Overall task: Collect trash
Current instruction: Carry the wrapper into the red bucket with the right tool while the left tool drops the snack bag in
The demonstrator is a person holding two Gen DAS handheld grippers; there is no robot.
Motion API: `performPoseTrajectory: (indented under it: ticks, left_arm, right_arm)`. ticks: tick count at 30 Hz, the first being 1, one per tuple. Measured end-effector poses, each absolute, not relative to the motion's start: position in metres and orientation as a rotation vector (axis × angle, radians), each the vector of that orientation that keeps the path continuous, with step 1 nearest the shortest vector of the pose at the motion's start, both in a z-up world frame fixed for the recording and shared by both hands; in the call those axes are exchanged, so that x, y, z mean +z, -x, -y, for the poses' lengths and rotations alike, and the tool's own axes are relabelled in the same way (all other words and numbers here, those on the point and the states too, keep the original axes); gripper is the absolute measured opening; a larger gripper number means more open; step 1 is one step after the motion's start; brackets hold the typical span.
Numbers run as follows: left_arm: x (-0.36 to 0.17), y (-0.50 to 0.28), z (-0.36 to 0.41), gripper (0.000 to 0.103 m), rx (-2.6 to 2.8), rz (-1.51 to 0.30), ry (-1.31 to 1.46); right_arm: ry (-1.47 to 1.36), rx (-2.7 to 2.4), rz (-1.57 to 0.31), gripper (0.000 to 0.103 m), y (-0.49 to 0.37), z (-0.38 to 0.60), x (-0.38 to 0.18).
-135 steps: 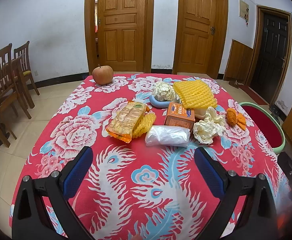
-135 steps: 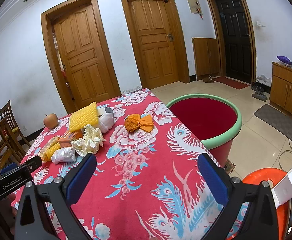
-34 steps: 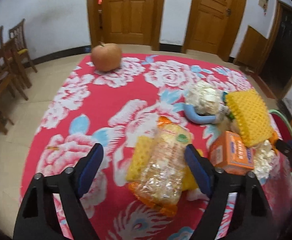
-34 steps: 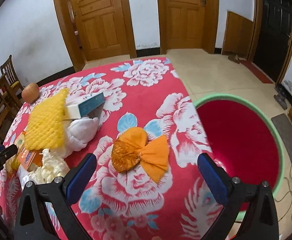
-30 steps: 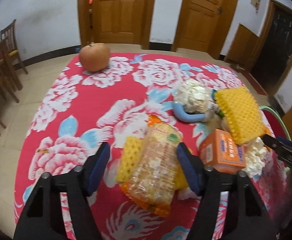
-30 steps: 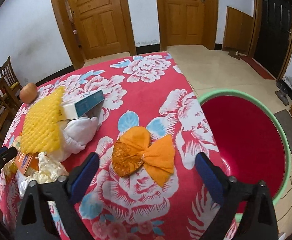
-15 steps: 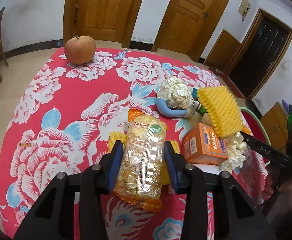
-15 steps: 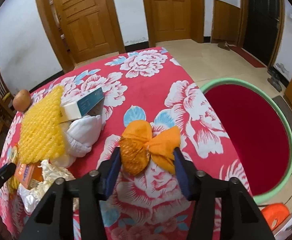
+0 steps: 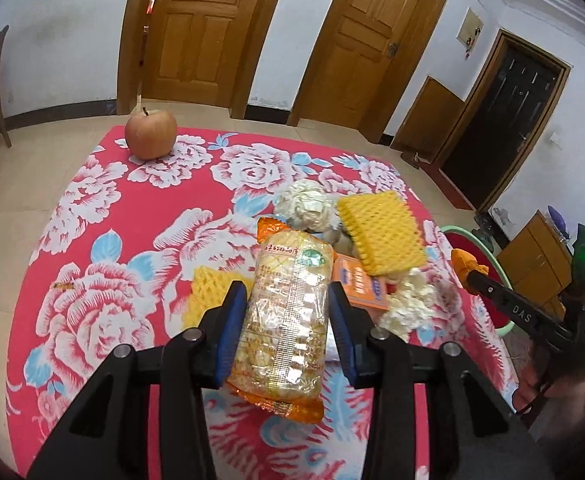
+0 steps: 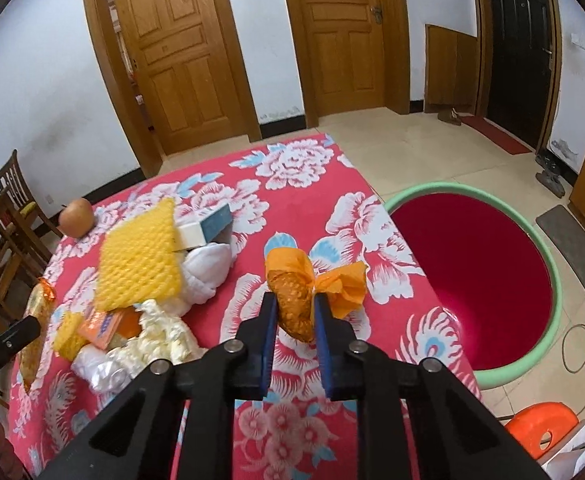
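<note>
Basin: a red tub with a green rim (image 10: 540, 248) stands on the floor at 3 o'clock of the table in the right wrist view; I see nothing inside its red well.
Table: a red cloth with white and blue flowers (image 9: 104, 216) covers it.
Left gripper (image 9: 288, 332): its blue pads press both long sides of the cracker packet (image 9: 288, 312), which is held clear of the cloth.
Right gripper (image 10: 294, 320): its jaws are closing on the orange wrapper bundle (image 10: 292, 300), pads against both of its sides.
Change: a second ago both packet and bundle lay on the cloth between wide jaws; now each sits pinched and raised.
Cracker packet: clear film with orange crimped ends, pale biscuits stacked inside, a green round mark near its top.
Orange bundle: crumpled, a darker netted lump with a paper twist fanning out at 3 o'clock.
Pile: at 1 o'clock of the packet lie a yellow foam fruit net (image 9: 380, 232), an orange carton (image 9: 360, 284) and crumpled white paper (image 9: 408, 304).
Apple (image 9: 150, 134): stands alone at 11 o'clock, well apart from the pile.
</note>
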State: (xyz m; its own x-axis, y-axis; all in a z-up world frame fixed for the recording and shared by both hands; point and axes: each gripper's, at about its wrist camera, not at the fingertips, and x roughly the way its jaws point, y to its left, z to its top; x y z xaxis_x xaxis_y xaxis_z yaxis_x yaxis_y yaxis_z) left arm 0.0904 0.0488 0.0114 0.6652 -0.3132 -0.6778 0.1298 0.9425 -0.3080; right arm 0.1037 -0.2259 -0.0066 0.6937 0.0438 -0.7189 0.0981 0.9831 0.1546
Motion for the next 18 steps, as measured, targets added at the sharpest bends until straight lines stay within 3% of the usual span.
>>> performPoseTrajectory:
  ticks: [18]
  left_arm:
    - [0.044, -0.100, 0.044, 0.042, -0.380, -0.816, 0.174]
  right_arm:
    - [-0.373, -0.133, -0.722, 0.020, -0.068, 0.320, 0.002]
